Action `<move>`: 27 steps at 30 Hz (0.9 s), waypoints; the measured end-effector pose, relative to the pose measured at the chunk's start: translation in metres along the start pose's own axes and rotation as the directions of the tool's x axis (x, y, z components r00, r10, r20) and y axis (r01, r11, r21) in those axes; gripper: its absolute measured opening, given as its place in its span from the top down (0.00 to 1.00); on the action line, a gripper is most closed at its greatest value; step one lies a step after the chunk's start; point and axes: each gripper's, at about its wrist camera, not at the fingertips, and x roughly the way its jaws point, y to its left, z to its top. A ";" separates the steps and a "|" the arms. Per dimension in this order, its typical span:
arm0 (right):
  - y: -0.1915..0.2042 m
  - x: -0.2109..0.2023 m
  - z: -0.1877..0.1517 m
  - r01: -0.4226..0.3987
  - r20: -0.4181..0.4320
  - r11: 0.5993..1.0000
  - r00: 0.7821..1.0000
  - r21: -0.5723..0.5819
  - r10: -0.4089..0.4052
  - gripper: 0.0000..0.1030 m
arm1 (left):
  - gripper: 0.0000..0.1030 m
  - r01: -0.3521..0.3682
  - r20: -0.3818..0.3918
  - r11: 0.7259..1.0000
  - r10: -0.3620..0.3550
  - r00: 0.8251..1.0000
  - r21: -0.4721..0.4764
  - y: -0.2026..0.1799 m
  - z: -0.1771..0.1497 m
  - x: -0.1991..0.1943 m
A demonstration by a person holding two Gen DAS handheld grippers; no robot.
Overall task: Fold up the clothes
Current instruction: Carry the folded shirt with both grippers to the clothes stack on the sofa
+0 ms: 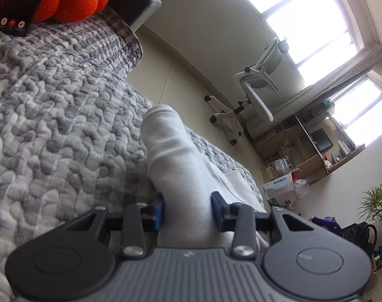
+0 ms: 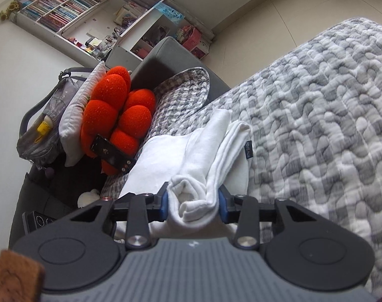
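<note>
Both grippers, left [image 1: 188,210] and right [image 2: 194,205], clamped on white garment [image 2: 206,151].

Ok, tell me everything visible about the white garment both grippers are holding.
The white garment looks like soft, fleecy knit fabric, plain white, with a small dark label at one edge. It is bunched into long folds and lies on the grey-and-white quilted cover, close to the orange cushion. The right hand-held gripper pinches a rolled, layered end between its blue pads. The left hand-held gripper clamps another thick fold, which rises as a tube-like length away from the camera.
</note>
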 end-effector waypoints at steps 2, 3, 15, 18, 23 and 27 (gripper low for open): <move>0.004 -0.007 -0.011 0.009 -0.014 1.000 1.000 0.000 -0.009 0.60 | 0.63 -0.009 -0.024 1.000 0.009 1.000 0.002 0.003 -0.010 -0.009; 0.005 -0.010 -0.017 0.013 -0.022 1.000 1.000 0.002 -0.013 0.60 | 0.63 -0.013 -0.036 1.000 0.014 0.999 0.003 0.004 -0.016 -0.013; 0.014 -0.032 -0.062 0.067 -0.100 0.997 0.993 -0.030 -0.070 0.53 | 0.55 -0.068 -0.134 0.997 0.073 0.988 0.037 0.025 -0.053 -0.046; 0.014 -0.036 -0.056 0.059 -0.089 0.998 0.994 -0.017 -0.061 0.51 | 0.54 -0.066 -0.118 0.998 0.068 0.991 0.022 0.029 -0.042 -0.045; 0.001 -0.024 -0.049 0.042 -0.100 0.998 0.994 0.043 -0.037 0.50 | 0.51 -0.072 -0.109 0.997 0.071 0.991 -0.007 0.036 -0.031 -0.029; -0.015 -0.008 -0.046 0.025 -0.113 0.994 0.994 0.102 -0.013 0.50 | 0.51 -0.033 -0.085 0.997 0.027 0.996 -0.069 0.046 -0.032 -0.020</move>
